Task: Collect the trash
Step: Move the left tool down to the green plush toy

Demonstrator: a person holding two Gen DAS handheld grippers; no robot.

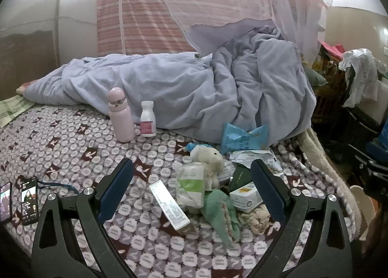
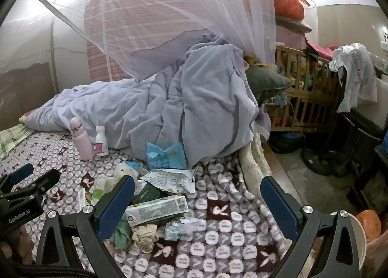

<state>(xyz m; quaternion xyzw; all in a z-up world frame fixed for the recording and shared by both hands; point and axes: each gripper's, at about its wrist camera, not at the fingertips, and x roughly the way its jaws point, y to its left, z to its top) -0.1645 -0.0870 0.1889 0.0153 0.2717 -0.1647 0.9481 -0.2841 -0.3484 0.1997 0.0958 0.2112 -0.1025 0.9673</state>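
Observation:
A heap of trash lies on the patterned bedspread (image 1: 60, 147): a blue snack bag (image 1: 242, 137), a torn white wrapper (image 2: 169, 179), a long white carton (image 2: 157, 210), a flat box (image 1: 169, 205), a green-white pouch (image 1: 190, 184), a small white box (image 1: 246, 196), crumpled tissue (image 2: 145, 236) and a clear wrapper (image 2: 180, 228). A white plush toy (image 1: 208, 156) and a green plush toy (image 1: 222, 212) lie among them. My left gripper (image 1: 191, 173) is open above the heap, holding nothing. My right gripper (image 2: 197, 189) is open too, over the bedspread (image 2: 230, 241) right of the carton.
A pink flask (image 1: 120, 115) and a white pill bottle (image 1: 148, 119) stand by the lilac duvet (image 1: 194, 93). Two phones (image 1: 29, 200) lie at the bed's left. A white bin with an orange bag (image 2: 363, 229) sits at the bed's right edge, beyond it a wooden crib (image 2: 303, 93).

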